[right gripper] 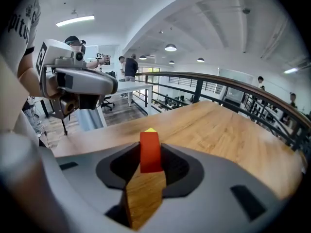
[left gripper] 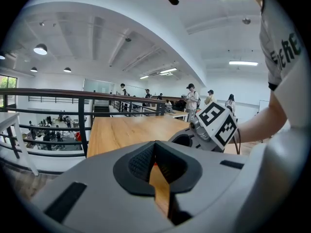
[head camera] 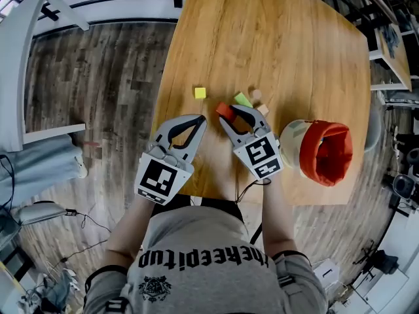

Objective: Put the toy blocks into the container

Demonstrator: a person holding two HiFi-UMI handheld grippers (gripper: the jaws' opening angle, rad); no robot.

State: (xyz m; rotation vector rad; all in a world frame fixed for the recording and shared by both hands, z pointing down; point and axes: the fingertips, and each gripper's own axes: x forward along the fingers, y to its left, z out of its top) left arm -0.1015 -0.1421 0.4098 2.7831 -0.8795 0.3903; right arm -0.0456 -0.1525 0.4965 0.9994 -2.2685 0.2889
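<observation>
One red block (right gripper: 150, 147) pinched upright between the pads of the right gripper (right gripper: 151, 159), filling the gap from pad to pad, so a fairly wide grip, and seemingly clear of the wood below. Nothing at all between the jaws of the left gripper (left gripper: 155, 154): pressed together to a thin slit, only wood grain showing through it. Outward from the right jaws, around the middle of the table (head camera: 262, 38): a green block (head camera: 243, 100) just beside the red one, pale wooden pieces (head camera: 256, 95) close behind and beside it, too small to tell their shapes, and a yellow block (head camera: 200, 93) somewhat apart, toward the left edge. By the near right corner, the container (head camera: 294, 142), cream outside with a red lining, standing near the right gripper but apart from it; no telling from here whether anything already lies inside. As a judgement: well short of done, with one block in the grip but not yet over the container, and about four pieces waiting on the table. Next, most likely, a short carry rightward over the red rim and a release, then back for the green block. Left gripper idle by the near edge, empty.
</observation>
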